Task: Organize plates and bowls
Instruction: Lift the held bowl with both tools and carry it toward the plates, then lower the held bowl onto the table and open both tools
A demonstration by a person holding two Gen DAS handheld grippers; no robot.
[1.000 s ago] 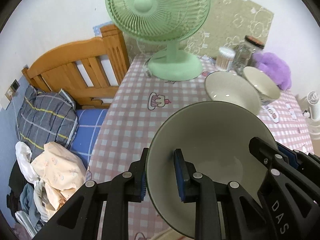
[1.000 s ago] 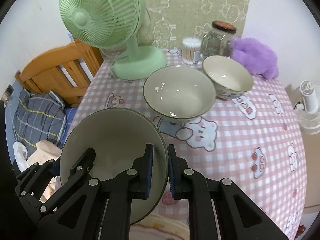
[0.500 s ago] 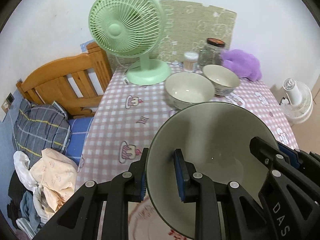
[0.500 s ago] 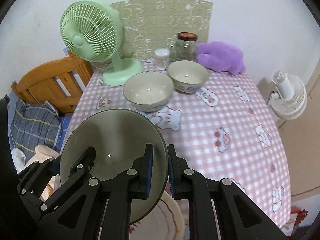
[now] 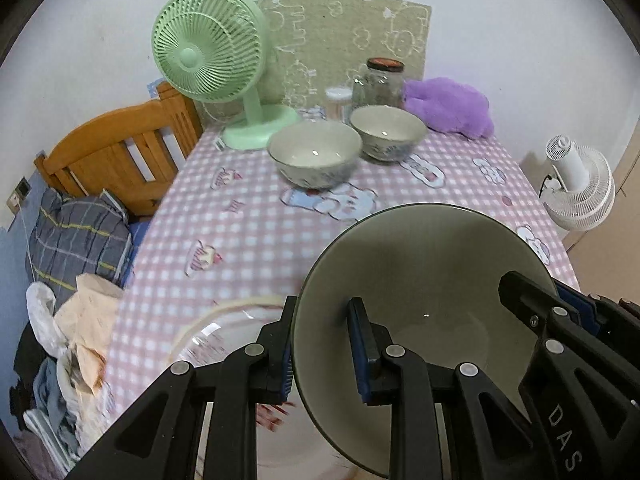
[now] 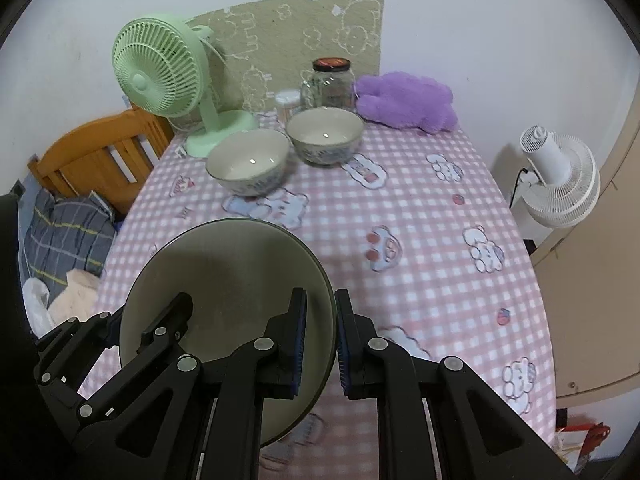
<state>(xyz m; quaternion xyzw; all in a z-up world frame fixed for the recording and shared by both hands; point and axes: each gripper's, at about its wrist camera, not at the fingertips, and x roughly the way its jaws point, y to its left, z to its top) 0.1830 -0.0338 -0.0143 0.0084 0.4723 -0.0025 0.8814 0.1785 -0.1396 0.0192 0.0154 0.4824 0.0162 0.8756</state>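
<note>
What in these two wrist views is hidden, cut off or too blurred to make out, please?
- Plate, left wrist view: motion-blurred; the left gripper and held bowl cover most of it.
- Held bowl's underside: faces away in both views.
- Jar contents: too small.
- Person's hands: outside both views.

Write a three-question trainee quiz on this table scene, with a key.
1. True or false: both grippers are shut on the rim of one big bowl.
2. How many smaller bowls stand near the green fan? A) one B) two C) four
3. Fill in: the purple plush lies at the table's far edge, beside the glass ____.

Key
1. True: the left gripper pinches one side of the rim and the right gripper the opposite side.
2. B: a near bowl and a far bowl, side by side.
3. jar
</note>
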